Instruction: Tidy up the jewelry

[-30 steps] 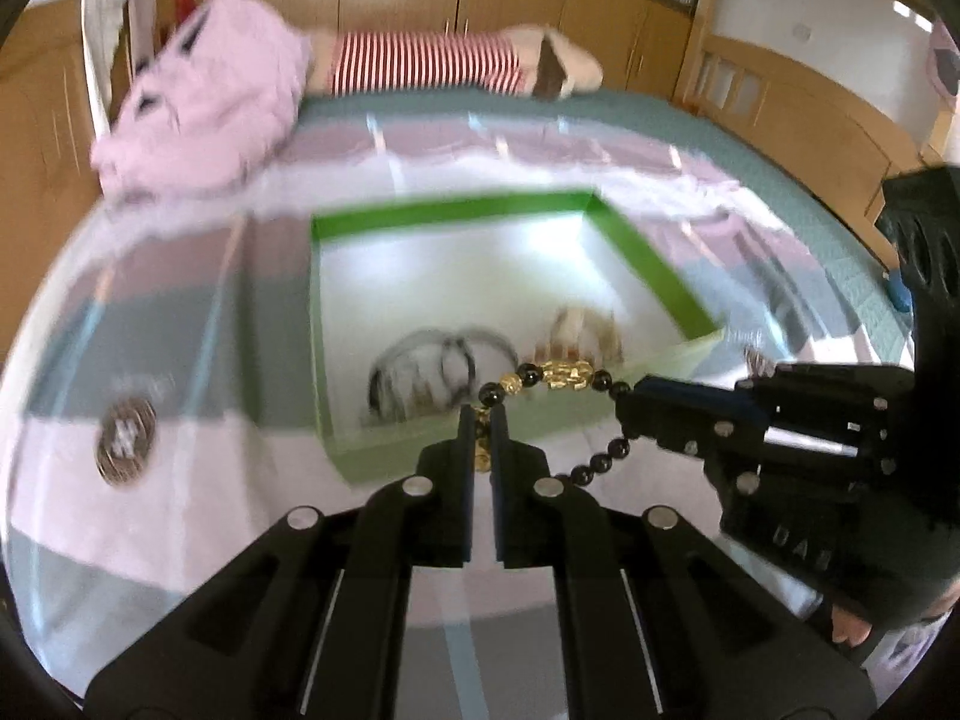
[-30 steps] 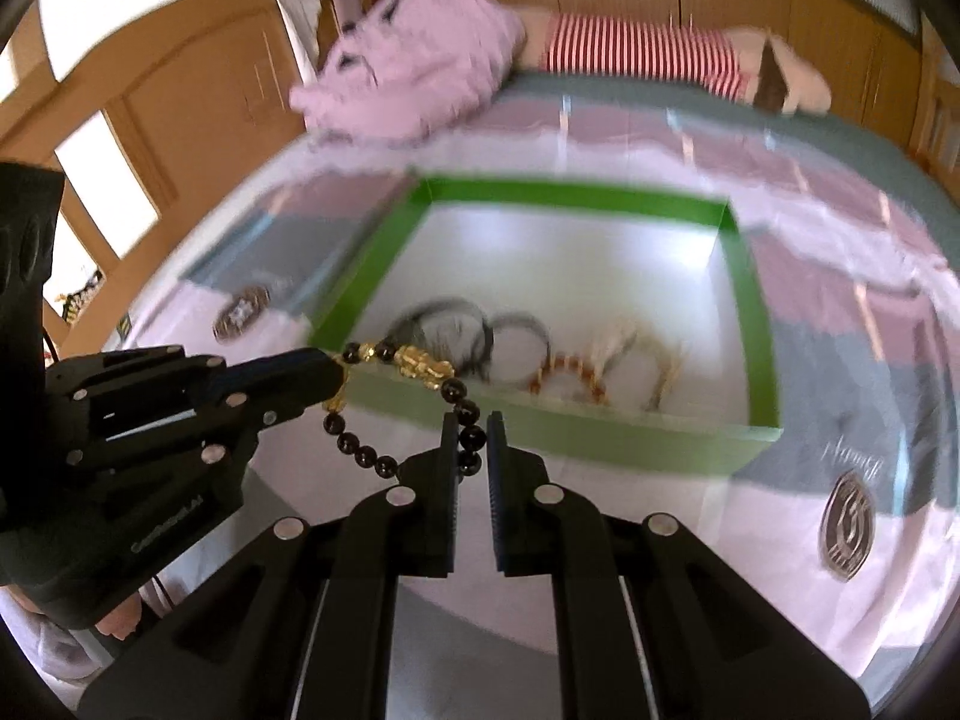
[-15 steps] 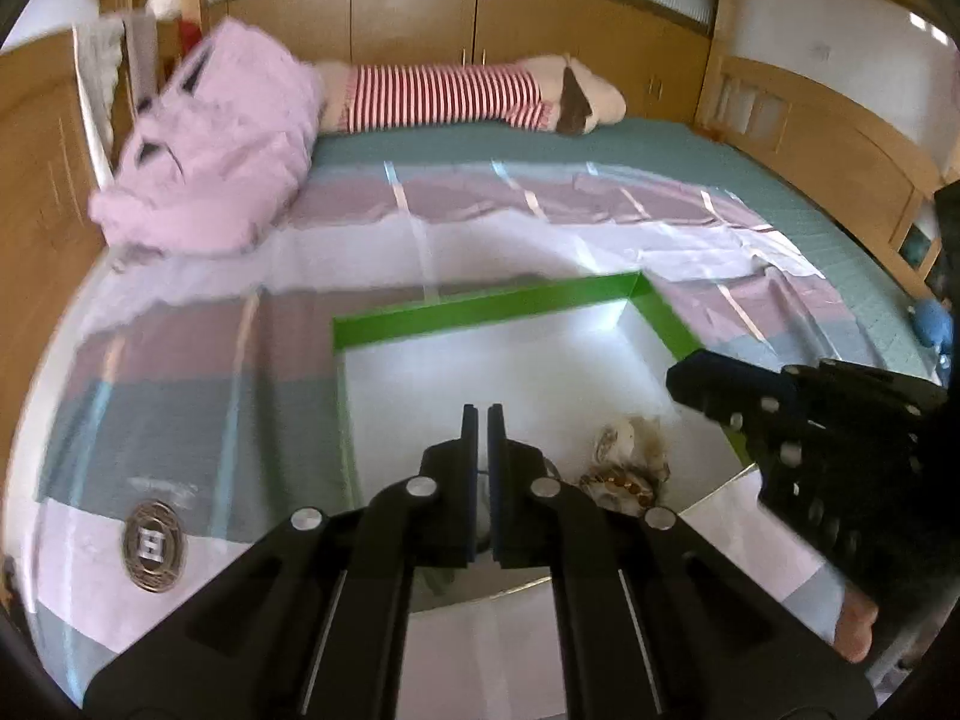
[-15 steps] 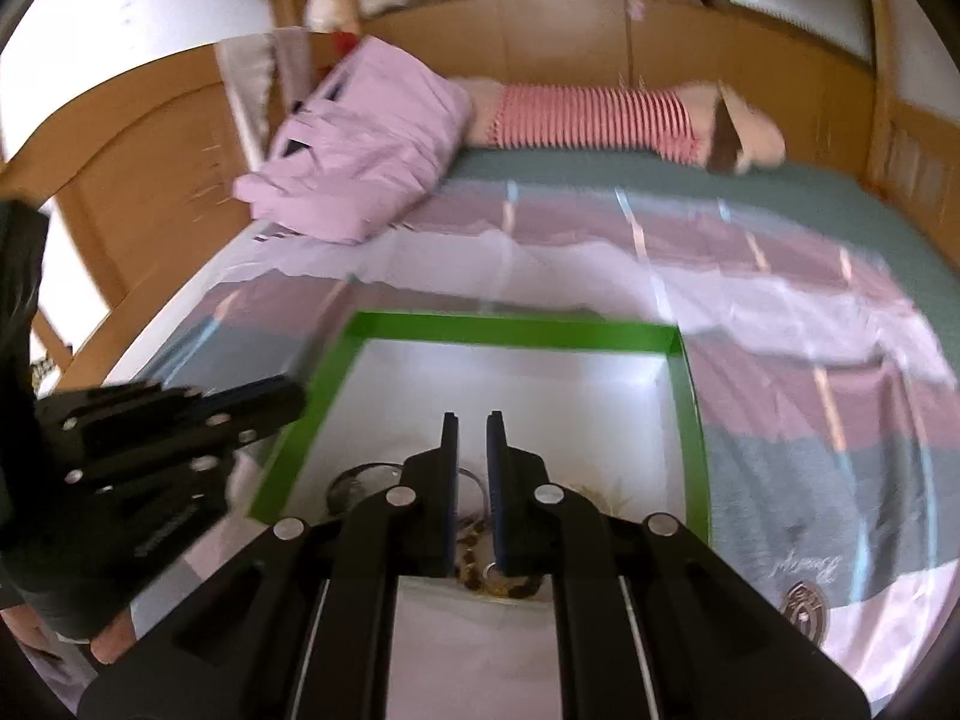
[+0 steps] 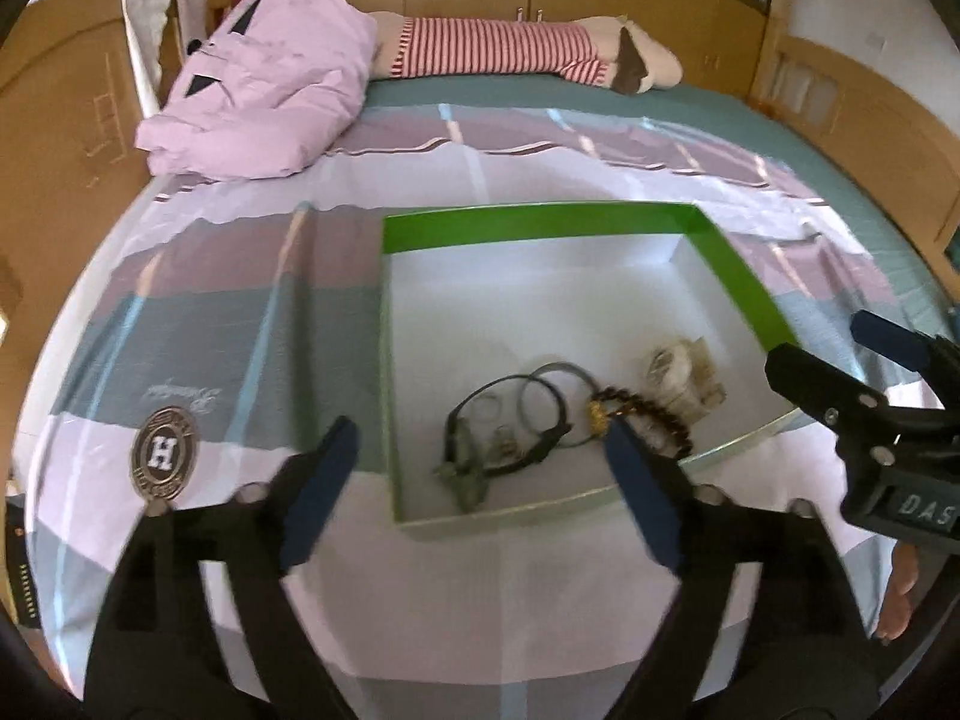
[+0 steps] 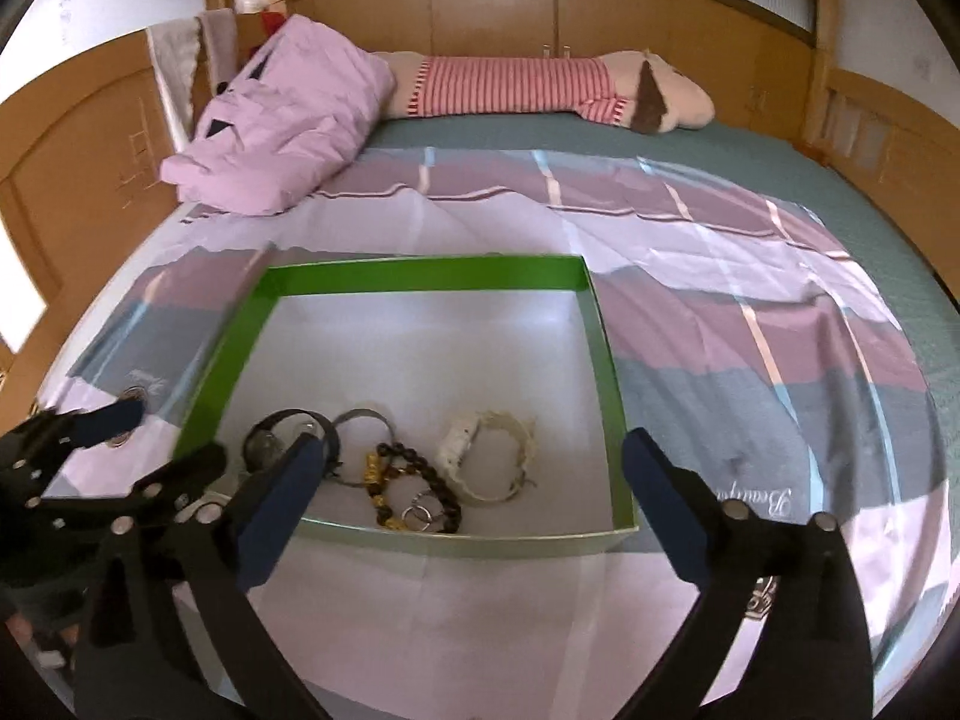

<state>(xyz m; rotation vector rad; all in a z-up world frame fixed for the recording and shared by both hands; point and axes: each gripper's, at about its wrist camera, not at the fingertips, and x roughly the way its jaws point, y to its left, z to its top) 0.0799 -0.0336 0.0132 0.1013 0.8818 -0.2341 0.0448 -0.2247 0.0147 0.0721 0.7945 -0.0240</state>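
Both grippers hang spread and empty over the near edge of a green box on a bed: the left gripper and right gripper grip nothing. The bead bracelet lies inside near the front wall, tangled among a black band, rings and a pale bracelet. Tidying likely means lifting one piece at a time; the overlapping loops could snag. Pillow lies far off.

Glossy green card box, soft cloth bedspread, varnished wooden headboard.
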